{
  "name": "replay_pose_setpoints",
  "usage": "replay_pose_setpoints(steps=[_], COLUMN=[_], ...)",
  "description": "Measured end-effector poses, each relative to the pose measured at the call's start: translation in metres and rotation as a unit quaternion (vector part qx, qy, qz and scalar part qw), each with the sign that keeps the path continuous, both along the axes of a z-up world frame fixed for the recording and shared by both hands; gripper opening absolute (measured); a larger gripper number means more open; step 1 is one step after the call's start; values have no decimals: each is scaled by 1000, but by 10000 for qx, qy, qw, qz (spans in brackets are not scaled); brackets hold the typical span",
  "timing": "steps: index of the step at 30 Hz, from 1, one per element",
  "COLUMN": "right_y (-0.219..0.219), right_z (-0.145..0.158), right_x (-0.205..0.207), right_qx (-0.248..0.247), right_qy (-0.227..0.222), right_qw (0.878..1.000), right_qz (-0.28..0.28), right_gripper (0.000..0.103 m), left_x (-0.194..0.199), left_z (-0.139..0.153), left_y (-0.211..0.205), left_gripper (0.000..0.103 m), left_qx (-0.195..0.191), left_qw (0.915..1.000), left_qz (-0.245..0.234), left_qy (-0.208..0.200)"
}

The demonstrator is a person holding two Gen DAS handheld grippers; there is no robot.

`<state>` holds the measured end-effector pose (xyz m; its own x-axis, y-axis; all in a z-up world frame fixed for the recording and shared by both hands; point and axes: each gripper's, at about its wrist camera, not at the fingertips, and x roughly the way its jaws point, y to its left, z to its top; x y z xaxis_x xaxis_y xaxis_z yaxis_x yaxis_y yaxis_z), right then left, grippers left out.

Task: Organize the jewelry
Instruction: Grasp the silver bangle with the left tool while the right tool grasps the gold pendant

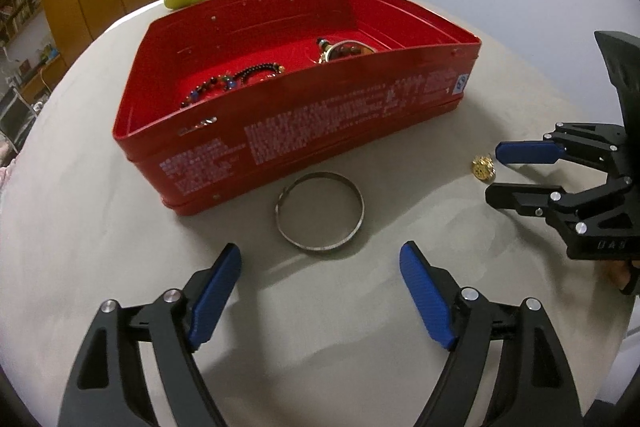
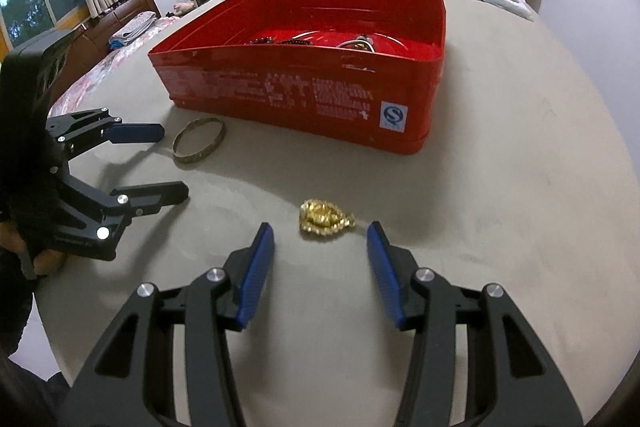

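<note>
Both claws hang released — left gripper (image 1: 320,257) spread wide for the silver bangle (image 1: 319,213), right gripper (image 2: 320,239) narrower, flanking the gold pendant (image 2: 325,218); both lie on the table (image 2: 500,207) beside the red tin (image 1: 320,123), probably bound inside.

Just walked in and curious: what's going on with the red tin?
A person is sorting jewelry into the open red tin, which already holds bead strings. The left tool, open, points at a silver bangle on the table; the right tool, open, at a gold pendant. Neither is gripped yet.
</note>
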<state>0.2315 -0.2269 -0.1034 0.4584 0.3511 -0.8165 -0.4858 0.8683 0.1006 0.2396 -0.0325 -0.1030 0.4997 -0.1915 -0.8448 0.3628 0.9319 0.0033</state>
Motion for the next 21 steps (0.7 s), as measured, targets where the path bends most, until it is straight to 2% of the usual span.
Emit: replay_pose_setpoints(steps=[9,14,16,17,18,19,21], right_y=[3,4,5,5,5,5,5], right_z=[-2,-2,-2,-2,-2,-1,-1], right_x=[3,4,3,4,4,4,3], right_qx=[-50,-75,-87,-78,-66,-69,-76], right_qy=[-72,-88,-97,-94,-89,-89,-86], right_qw=[9999,9999,9998,9998,9999,9998,9998], right_qz=[80,121,139,139,128,131,143], right_gripper=[44,35,31,29,29,29,29], left_x=[13,15,16,16,16,17,17], left_z=[-1,-1,-1,0,0,1,1], left_y=[-4,-5,-5,-5,-5,-6,-6], left_gripper=[81,77,72,65,53,49,49], left_qx=[36,16,10,2,-5,-33,-35], left_qw=[10000,10000,9999,9999,9999,9998,9998], left_qz=[52,65,94,129,151,160,174], left_qy=[-8,-22,-37,-50,-63,-61,-68])
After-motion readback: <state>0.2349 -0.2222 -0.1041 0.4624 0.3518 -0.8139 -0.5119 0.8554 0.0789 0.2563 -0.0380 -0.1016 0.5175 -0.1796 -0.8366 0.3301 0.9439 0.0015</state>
